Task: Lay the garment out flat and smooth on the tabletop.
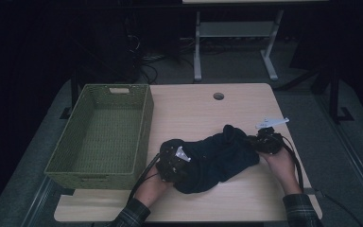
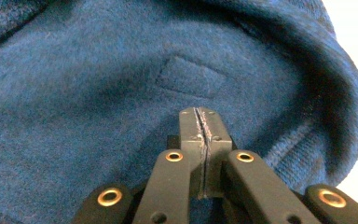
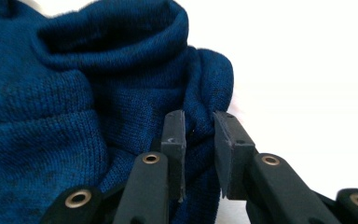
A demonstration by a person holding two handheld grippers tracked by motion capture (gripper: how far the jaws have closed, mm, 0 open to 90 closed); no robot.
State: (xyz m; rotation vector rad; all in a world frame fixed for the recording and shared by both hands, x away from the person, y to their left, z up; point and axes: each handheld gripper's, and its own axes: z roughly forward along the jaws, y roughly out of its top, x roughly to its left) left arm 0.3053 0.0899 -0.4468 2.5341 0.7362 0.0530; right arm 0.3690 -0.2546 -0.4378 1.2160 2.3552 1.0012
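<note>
A dark blue knitted sweater [image 1: 217, 158] lies bunched on the wooden table [image 1: 208, 109], between my two hands. My left gripper [image 1: 172, 163] rests at the sweater's left end. In the left gripper view its jaws [image 2: 200, 112] are pressed together over the knit [image 2: 98, 93], near a small sewn patch [image 2: 191, 77]. Whether cloth is pinched between them I cannot tell. My right gripper [image 1: 267, 142] is at the sweater's right end. In the right gripper view a rolled fold of the sweater [image 3: 51, 116] sits between its narrowly parted jaws [image 3: 199, 122], and the pads press on it.
A green woven basket [image 1: 144, 127] stands with nothing in it on the table's left side, close to the sweater. A round cable hole [image 1: 218, 96] lies near the far edge. Another table's white legs [image 1: 197, 47] stand on the floor behind.
</note>
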